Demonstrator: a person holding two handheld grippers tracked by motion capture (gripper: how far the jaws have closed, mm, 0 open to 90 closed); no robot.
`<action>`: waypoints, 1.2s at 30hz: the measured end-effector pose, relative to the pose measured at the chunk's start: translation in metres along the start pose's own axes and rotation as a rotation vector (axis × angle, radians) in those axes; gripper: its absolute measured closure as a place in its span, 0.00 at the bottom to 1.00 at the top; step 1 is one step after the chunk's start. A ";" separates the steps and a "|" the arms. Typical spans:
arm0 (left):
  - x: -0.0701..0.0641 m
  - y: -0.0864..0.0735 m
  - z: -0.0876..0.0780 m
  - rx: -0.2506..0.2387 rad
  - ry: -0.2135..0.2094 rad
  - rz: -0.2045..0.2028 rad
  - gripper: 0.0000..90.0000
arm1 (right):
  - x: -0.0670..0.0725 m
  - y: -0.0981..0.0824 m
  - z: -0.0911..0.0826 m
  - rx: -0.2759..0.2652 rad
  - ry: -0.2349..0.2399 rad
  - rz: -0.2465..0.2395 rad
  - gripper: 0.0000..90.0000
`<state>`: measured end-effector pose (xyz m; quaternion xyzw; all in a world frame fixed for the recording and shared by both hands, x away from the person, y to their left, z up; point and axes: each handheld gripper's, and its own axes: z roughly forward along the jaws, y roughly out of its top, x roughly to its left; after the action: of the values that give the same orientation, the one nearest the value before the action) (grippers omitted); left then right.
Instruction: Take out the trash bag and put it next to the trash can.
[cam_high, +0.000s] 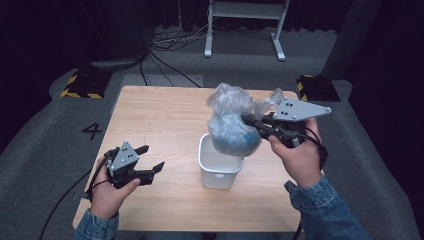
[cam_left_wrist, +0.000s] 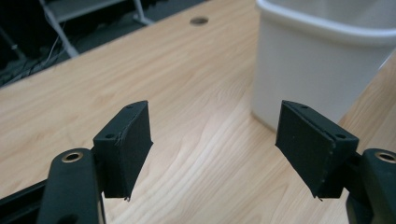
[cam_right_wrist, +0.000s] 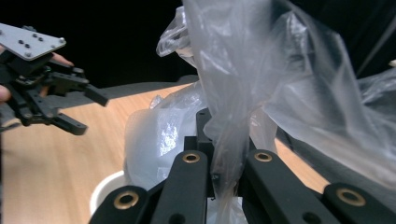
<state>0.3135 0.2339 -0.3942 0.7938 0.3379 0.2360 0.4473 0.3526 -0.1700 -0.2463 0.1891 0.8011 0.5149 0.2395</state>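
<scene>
From the high view we see a light wooden table (cam_high: 165, 125) with a white plastic bin (cam_high: 219, 163) standing a little to the 4 o'clock side of its centre. Above the bin, toward 1 o'clock from it, hangs a clear plastic bag (cam_high: 232, 122), bunched and crumpled, with something blue showing through its lower part; we cannot tell what that blue thing is. The bag's bottom sits over the bin's far rim, and we cannot tell whether it touches the rim. The right gripper (cam_high: 255, 123) reaches in from 3 o'clock, held in the person's right hand (cam_high: 300, 157), and its jaws are pinched together on a gathered fold of the bag. In the right gripper view we see that fold of bag (cam_right_wrist: 224, 154) squeezed between the two black jaws, the film rising and spreading above them, with the white curve of the bin (cam_right_wrist: 105, 191) below at 7 o'clock. The left gripper (cam_high: 150, 158) is at 8 o'clock on the table, well apart from the bin and bag, held in the left hand (cam_high: 107, 192) with its jaws spread apart and nothing between them. The left gripper view looks along those two separated jaws onto bare wood, with the bin's wall (cam_left_wrist: 299, 70) up at 1 o'clock, just beyond the right-hand jaw. In the right gripper view the left gripper (cam_right_wrist: 88, 112) shows at 10 o'clock, jaws parted, above the tabletop.
</scene>
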 end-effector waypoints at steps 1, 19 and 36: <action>0.001 -0.002 0.000 0.001 0.002 -0.003 0.29 | -0.002 0.000 -0.002 0.004 -0.010 -0.003 0.99; 0.016 -0.030 0.003 0.061 0.019 -0.040 0.27 | -0.054 -0.039 -0.025 0.080 -0.163 0.076 0.99; 0.023 -0.060 0.010 0.127 0.019 -0.057 0.26 | -0.073 -0.100 -0.010 0.170 -0.175 0.164 0.99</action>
<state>0.3161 0.2674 -0.4495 0.8083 0.3789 0.2090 0.3992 0.4009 -0.2574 -0.3200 0.3178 0.7998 0.4444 0.2487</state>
